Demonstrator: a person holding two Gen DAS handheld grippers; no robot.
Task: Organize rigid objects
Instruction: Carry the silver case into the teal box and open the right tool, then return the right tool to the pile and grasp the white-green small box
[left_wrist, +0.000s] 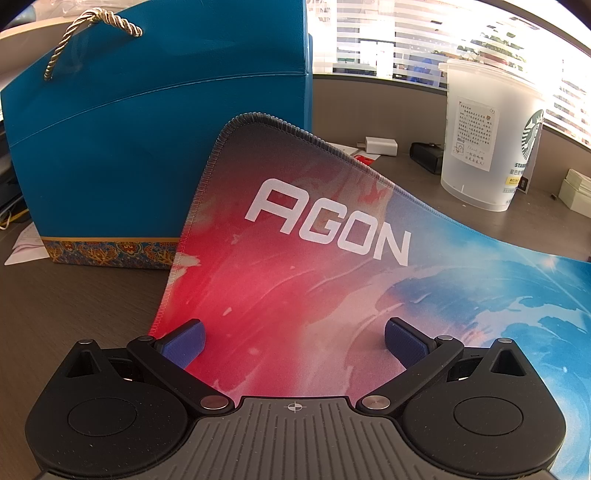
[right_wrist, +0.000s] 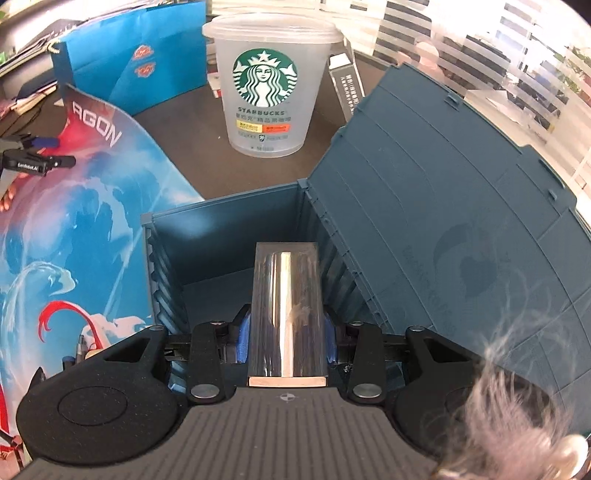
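Bright window glare, fisheye-warped edges.

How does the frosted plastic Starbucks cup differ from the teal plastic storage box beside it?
The frosted plastic Starbucks cup is round and translucent; the teal plastic storage box is square-cornered and opaque. The cup carries a green logo; the box's hinged lid stands open. The cup stands apart; a clear block hangs over the box. Both rest on the desk.

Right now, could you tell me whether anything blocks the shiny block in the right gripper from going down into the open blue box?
Nothing visible does. The right gripper holds the shiny block directly over the blue box; its lid is swung open to the right, and the visible interior looks bare.
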